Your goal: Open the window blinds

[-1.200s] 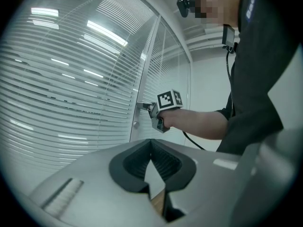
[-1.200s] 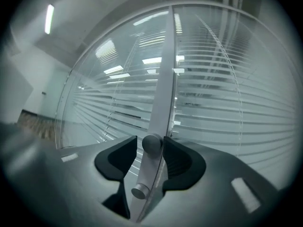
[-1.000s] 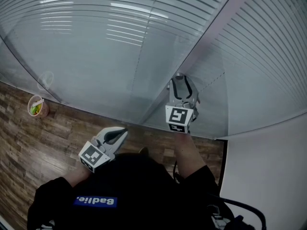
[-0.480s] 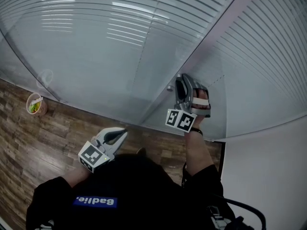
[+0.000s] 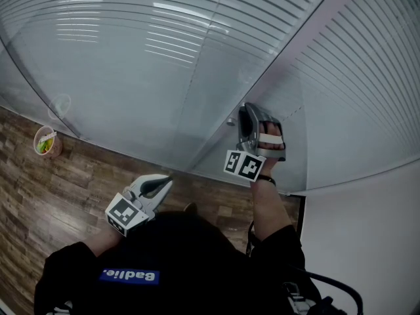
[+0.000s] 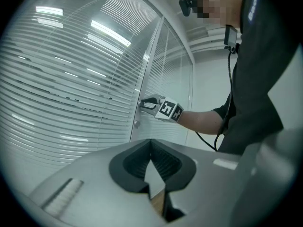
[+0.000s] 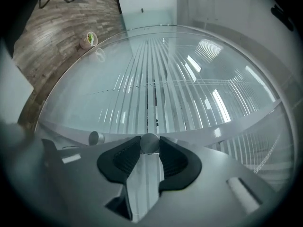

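Right gripper view has the right gripper (image 7: 149, 151) with a small round knob (image 7: 150, 142) caught between the tips of its dark pads (image 7: 118, 161). The jaws have just been closing, and both now look to press on the knob's sides at a narrow width. That knob sticks out from the pale upright frame (image 5: 289, 51) between two glazed panels, with a second, smaller knob (image 7: 96, 137) just beside it. From where I'd stand, the window blinds (image 5: 164, 38) sit behind the glass, hanging full length over both panes. Their slats look flat and closed, or nearly so, since the pane reads as a milky grey sheet with only ceiling lights mirrored in it. The left gripper (image 5: 164, 184) hangs low and well apart from the window, over the wooden floor (image 5: 39, 195), its jaws together on nothing. So, as I judge it, the grip on the control is made and the opening itself is all still ahead: the knob has to be turned until the slats tilt.
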A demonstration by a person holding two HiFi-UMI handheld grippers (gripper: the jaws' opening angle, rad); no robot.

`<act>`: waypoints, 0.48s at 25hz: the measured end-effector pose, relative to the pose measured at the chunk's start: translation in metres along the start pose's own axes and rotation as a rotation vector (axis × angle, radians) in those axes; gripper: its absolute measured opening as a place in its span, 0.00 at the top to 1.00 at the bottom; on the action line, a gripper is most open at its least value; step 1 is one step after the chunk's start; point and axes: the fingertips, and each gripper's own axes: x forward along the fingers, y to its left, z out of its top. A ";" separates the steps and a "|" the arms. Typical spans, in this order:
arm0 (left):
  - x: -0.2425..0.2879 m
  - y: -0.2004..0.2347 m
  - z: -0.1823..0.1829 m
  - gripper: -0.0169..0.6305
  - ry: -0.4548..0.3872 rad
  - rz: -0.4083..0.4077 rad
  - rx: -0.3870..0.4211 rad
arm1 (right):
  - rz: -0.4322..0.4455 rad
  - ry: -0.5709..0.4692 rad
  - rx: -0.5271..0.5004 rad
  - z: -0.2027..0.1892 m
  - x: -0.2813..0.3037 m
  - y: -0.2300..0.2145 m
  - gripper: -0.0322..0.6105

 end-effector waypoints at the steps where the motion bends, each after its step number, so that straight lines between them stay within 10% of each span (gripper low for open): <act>1: 0.000 0.000 0.001 0.97 0.000 0.000 -0.001 | -0.001 -0.001 0.015 0.000 0.000 -0.001 0.75; 12: -0.001 -0.002 0.002 0.97 0.006 -0.007 -0.003 | -0.005 -0.014 0.197 0.004 0.000 -0.007 0.75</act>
